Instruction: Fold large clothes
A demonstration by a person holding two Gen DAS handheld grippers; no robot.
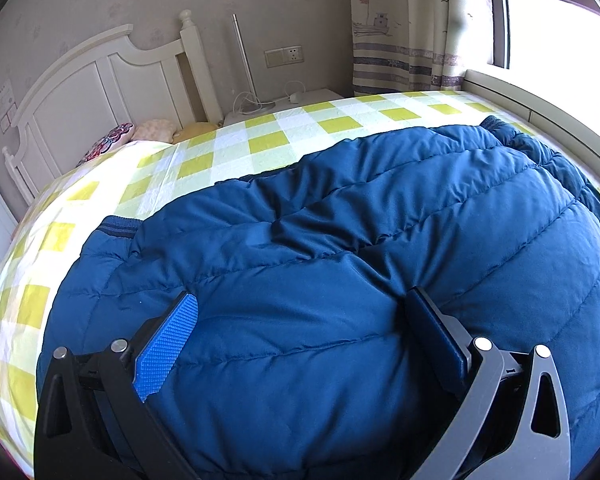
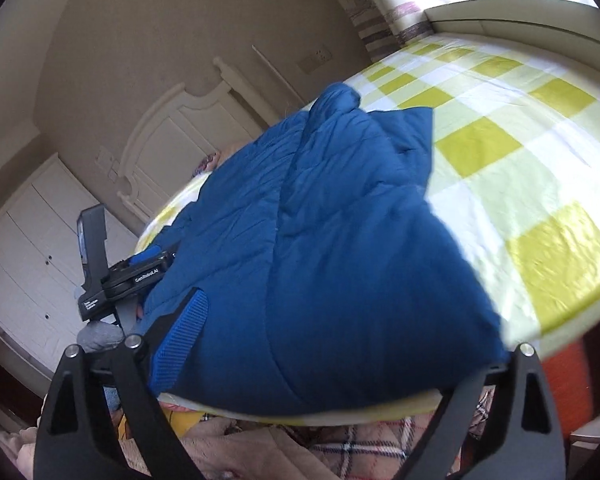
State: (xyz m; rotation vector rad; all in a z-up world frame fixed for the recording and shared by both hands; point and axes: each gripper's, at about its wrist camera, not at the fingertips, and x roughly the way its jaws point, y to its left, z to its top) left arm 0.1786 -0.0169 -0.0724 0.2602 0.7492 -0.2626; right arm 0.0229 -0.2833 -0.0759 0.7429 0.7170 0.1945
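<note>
A blue padded jacket [image 1: 340,248] lies on the bed's yellow-and-white check sheet [image 1: 260,136]. My left gripper [image 1: 300,312] is wide open, its two fingers pressed down onto the jacket with a broad bulge of fabric between them, not pinched. In the right wrist view the jacket [image 2: 320,240] fills the middle, lying at the bed's near edge. My right gripper [image 2: 340,332] is open around the jacket's near edge; its left pad [image 2: 184,332] shows, and the right finger is hidden behind fabric. The left gripper's body [image 2: 120,276] shows at the jacket's left side.
A white headboard [image 1: 100,92] and pillows [image 1: 140,136] stand at the bed's head, a white nightstand [image 1: 284,104] with cables beside them. Curtains [image 1: 412,28] and a window ledge [image 1: 540,96] border the far side. A plaid blanket [image 2: 360,448] lies below the bed edge. White cupboards [image 2: 32,248] stand at left.
</note>
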